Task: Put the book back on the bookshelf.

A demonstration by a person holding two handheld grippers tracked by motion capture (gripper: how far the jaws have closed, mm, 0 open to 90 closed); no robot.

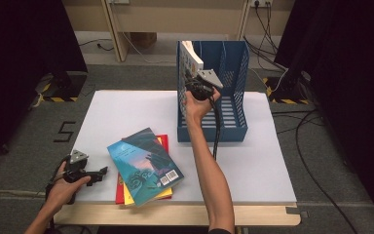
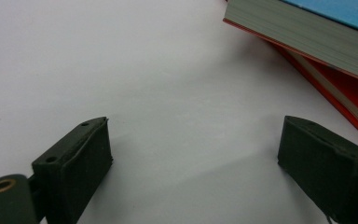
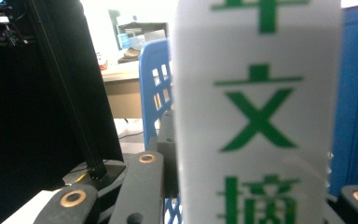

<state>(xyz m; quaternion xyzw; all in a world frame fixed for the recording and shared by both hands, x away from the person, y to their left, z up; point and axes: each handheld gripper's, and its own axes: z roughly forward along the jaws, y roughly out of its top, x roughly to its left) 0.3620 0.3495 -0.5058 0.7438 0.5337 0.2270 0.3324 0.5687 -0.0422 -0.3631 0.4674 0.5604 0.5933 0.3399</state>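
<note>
A white book point(image 1: 193, 56) with green printed characters on its spine point(image 3: 258, 121) is held upright at the top left corner of a blue file holder point(image 1: 236, 114), partly above its rim. The right gripper point(image 1: 195, 80) is clamped on the book's lower part, its black jaws pressing either side of the spine. The person's right arm reaches forward across the table point(image 1: 253, 161) to hold it there.

The step in hand looks like lowering the book into the holder. To do it well, the book should stay vertical and slide down close along the holder's left wall, so its bottom edge clears the rim and does not catch on the slatted side. The grip should let go once the book stands on the holder's floor.

The holder stands at the far middle of the white table, its open front facing the person. It appears empty apart from the book going in.

Nearer the person, left of the right arm, lies a small stack of books: a blue-green one point(image 1: 146, 163) on top, a yellow one and a red one point(image 1: 120, 194) beneath. The left gripper point(image 1: 96, 174) rests low at the table's left edge, jaws spread wide and holding nothing, pointing toward the stack. Nothing lies between the stack and the holder. Cables trail across the grey floor beyond.
</note>
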